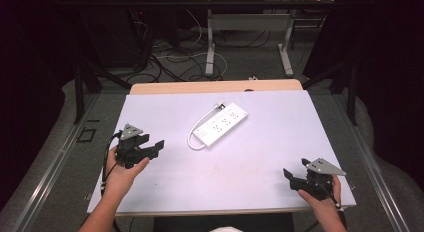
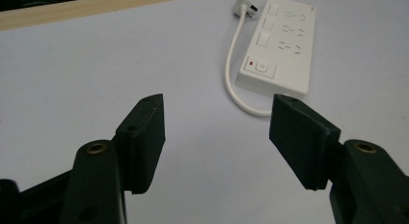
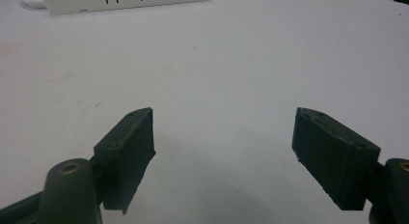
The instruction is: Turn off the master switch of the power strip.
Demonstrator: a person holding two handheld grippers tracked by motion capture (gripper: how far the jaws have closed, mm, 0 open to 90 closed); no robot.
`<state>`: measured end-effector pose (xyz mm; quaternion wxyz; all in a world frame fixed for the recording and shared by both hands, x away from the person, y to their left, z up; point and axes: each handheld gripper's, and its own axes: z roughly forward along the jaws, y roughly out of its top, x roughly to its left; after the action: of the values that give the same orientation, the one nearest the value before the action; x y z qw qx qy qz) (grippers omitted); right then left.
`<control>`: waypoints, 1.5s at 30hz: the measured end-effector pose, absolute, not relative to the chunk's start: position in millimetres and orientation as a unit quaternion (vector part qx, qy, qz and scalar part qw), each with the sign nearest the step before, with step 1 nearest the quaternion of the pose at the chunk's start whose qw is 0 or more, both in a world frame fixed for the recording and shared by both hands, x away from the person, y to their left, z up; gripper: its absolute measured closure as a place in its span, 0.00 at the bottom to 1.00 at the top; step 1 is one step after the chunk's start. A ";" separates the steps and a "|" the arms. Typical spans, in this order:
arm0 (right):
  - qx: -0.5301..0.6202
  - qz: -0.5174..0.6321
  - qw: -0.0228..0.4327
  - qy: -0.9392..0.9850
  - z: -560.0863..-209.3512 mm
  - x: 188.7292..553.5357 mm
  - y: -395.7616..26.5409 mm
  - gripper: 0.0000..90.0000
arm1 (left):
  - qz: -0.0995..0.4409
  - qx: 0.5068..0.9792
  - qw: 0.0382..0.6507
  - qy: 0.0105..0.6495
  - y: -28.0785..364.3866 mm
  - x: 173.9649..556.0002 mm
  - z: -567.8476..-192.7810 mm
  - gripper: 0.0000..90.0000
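Both claws, left claw and right claw, spread apart, flank a white power strip mid-surface, apparently poised to approach.

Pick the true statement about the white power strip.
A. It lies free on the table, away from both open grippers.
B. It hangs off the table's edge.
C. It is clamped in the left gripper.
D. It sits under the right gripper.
A: the power strip lies flat mid-table, apart from the left gripper and right gripper, whose jaws stand open and empty.
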<state>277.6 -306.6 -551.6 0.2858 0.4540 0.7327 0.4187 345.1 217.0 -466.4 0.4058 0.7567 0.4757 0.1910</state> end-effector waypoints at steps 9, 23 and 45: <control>0.456 0.421 0.284 0.731 -552.2 277.4 -306.4 0.25 | 0.194 0.763 0.387 0.480 207.3 353.9 -453.0 0.46; 0.460 0.421 0.287 0.728 -552.9 277.5 -306.3 0.25 | 0.181 0.758 0.392 0.489 189.4 372.1 -442.9 0.52; 0.454 0.422 0.287 0.730 -554.3 279.0 -307.4 0.25 | 0.165 0.773 0.385 0.477 152.8 396.2 -434.9 0.70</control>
<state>279.0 -307.4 -554.3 0.2871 0.4541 0.7301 0.4223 396.2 152.8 -434.9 0.3847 0.7730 0.4765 0.1652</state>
